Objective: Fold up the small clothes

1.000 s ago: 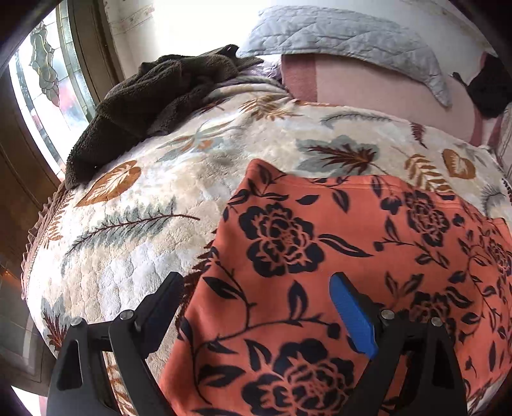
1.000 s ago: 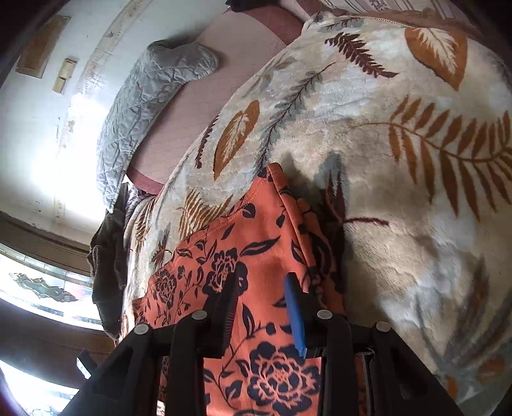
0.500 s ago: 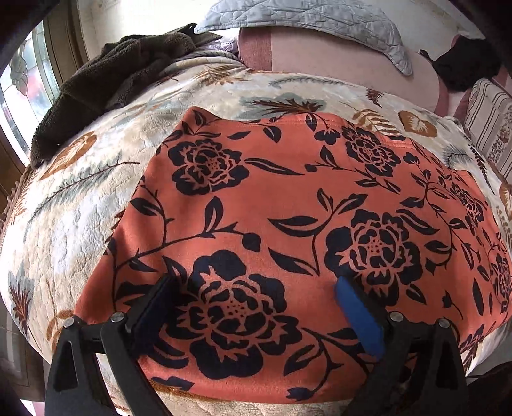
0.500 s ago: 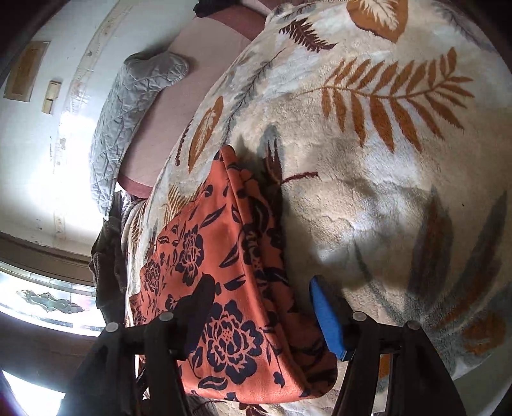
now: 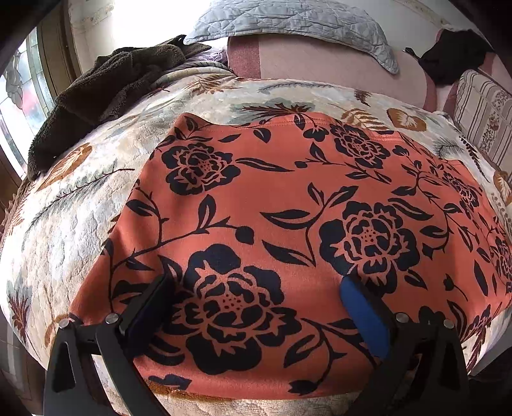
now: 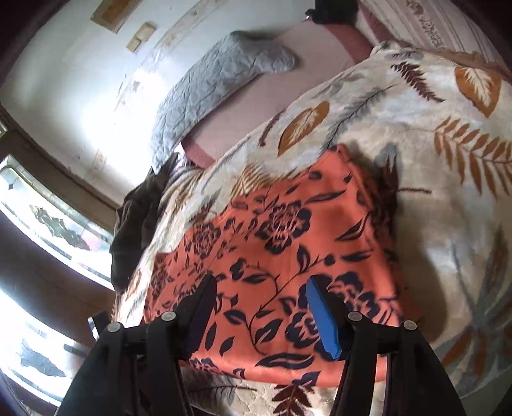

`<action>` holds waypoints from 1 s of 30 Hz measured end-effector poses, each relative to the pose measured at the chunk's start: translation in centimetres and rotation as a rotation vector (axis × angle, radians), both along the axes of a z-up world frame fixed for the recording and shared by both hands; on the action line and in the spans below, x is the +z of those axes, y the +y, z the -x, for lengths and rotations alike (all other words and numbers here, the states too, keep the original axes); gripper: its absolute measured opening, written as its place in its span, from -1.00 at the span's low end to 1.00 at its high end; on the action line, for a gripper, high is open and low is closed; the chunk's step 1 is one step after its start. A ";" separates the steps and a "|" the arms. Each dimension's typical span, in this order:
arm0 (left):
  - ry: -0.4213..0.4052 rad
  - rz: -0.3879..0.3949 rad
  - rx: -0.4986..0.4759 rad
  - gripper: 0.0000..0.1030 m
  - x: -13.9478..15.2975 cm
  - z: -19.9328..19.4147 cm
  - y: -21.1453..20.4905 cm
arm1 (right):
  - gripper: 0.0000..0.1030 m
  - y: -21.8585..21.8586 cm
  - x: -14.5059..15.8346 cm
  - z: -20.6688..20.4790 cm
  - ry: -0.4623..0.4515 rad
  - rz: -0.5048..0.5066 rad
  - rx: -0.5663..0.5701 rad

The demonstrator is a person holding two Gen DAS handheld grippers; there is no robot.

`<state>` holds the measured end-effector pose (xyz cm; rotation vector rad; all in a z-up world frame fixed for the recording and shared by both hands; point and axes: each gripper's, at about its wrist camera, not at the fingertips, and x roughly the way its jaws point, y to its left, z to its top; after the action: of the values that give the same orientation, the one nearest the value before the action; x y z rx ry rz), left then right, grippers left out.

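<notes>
An orange garment (image 5: 288, 208) with a black flower print lies flat and folded on a leaf-patterned blanket (image 5: 80, 198). My left gripper (image 5: 256, 288) is open and empty, above the garment's near edge. In the right wrist view the same garment (image 6: 288, 230) lies as a rectangle, with its right edge showing stacked layers. My right gripper (image 6: 260, 288) is open and empty, hovering over the garment's near part.
A dark brown towel (image 5: 105, 86) is heaped at the blanket's far left by the window (image 5: 16, 96). A grey quilted pillow (image 5: 288, 16) lies on the pink sheet (image 5: 320, 60) behind. A black item (image 5: 454, 54) and striped bedding (image 5: 483, 112) are at the far right.
Both grippers have drawn back towards the near edge, so more of the garment shows. The right gripper opened from a narrow gap and shifted left over the garment.
</notes>
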<state>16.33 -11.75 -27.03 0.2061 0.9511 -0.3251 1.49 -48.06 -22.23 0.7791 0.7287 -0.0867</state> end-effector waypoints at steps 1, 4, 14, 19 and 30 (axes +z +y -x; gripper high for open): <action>-0.001 0.000 -0.004 1.00 0.0 0.1 0.1 | 0.18 0.9 -0.9 -0.5 0.050 -0.002 0.026; -0.004 -0.003 -0.013 1.00 0.1 0.5 0.3 | 0.18 2.5 -4.3 -1.7 0.206 0.016 0.074; -0.032 -0.004 0.008 1.00 1.2 1.7 1.0 | 0.18 3.0 -3.2 -0.9 0.171 0.068 0.072; -0.117 0.043 0.161 1.00 3.7 1.6 5.1 | 0.17 1.1 -1.1 1.3 0.059 -0.024 0.001; 0.133 0.389 0.378 1.00 0.5 -0.3 14.1 | 0.24 -0.6 -7.0 7.1 0.085 -0.442 -0.125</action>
<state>16.63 2.36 -26.52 -0.3526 1.0155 -0.1705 -5.64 -48.62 -29.25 1.2499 0.7901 -0.0727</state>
